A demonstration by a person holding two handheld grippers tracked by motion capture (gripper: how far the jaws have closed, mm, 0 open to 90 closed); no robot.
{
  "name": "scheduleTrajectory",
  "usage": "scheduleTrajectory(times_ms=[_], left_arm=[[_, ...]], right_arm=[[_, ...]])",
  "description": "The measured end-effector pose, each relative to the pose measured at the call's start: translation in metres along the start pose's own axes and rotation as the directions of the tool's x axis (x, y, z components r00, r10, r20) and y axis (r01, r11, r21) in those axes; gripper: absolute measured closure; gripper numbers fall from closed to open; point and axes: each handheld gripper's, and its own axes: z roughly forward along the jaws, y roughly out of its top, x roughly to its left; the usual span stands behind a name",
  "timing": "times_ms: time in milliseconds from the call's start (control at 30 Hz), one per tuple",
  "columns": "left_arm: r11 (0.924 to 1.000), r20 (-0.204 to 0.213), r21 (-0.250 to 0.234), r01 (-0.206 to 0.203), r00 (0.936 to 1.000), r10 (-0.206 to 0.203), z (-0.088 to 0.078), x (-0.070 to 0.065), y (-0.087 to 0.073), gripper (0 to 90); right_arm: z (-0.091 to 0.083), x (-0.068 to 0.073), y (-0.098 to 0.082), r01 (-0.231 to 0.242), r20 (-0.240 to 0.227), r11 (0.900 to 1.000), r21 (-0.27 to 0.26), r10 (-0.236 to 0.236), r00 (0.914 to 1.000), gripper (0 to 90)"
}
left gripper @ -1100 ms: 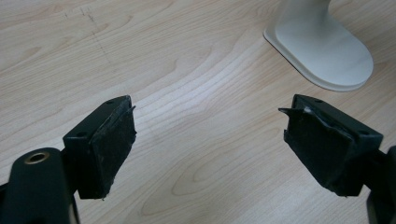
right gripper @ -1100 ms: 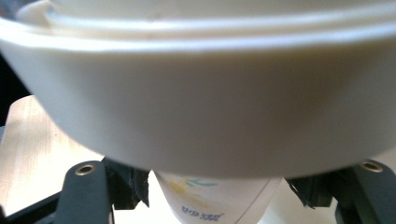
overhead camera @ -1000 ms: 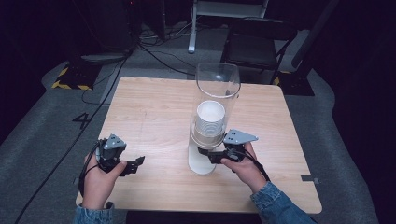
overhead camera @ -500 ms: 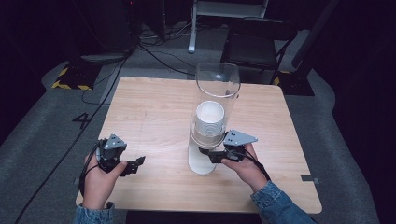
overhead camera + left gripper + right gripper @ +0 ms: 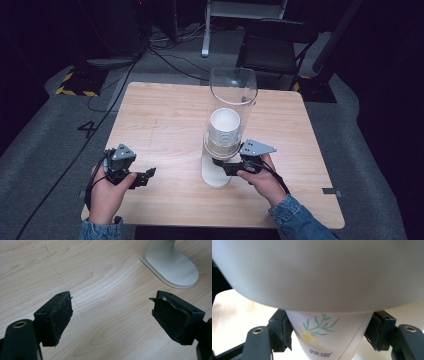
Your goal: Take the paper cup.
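From above, the right gripper reaches under the dispenser while the left gripper idles open on the table; its own view shows jaws clamped on the bottom cup, so next calls for a straight downward pull.

The left gripper is held low in the lower left of the high view, gripped by the left hand, its fingers spread wide apart with nothing between them. The right gripper is held by the right hand at lower centre, forearm entering from the bottom right, its fingers clamped on a paper cup
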Motion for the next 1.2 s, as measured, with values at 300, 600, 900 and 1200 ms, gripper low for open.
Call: scheduleTrajectory(times_ms=[300, 600, 900, 1200], left_arm=[[1.0, 0.0, -0.007, -0.003, 1.0, 0.003, -0.001, 0.0, 0.001, 16.3], [1.0, 0.007, 0.003, -0.007, 0.9999, 0.007, 0.001, 0.001, 0.001, 16.2], [0.9999, 0.013, 0.008, -0.014, 0.9998, 0.013, 0.006, 0.001, 0.004, 16.3], [0.9995, 0.03, 0.012, -0.03, 0.9991, 0.029, 0.014, -0.001, 0.011, 16.2]], right_arm=[[0.01, 0.001, -0.024, 0.008, -0.017, 0.991, 0.131, -0.006, 0.9998, 34.2], [0.012, 0.001, -0.032, 0.033, -0.006, 0.982, 0.184, -0.033, 0.9995, 33.0], [0.009, 0.0, -0.039, 0.037, -0.004, 0.973, 0.228, -0.037, 0.9993, 33.2], [-0.001, 0.001, -0.039, 0.064, 0.007, 0.96, 0.272, -0.069, 0.9976, 33.6]])
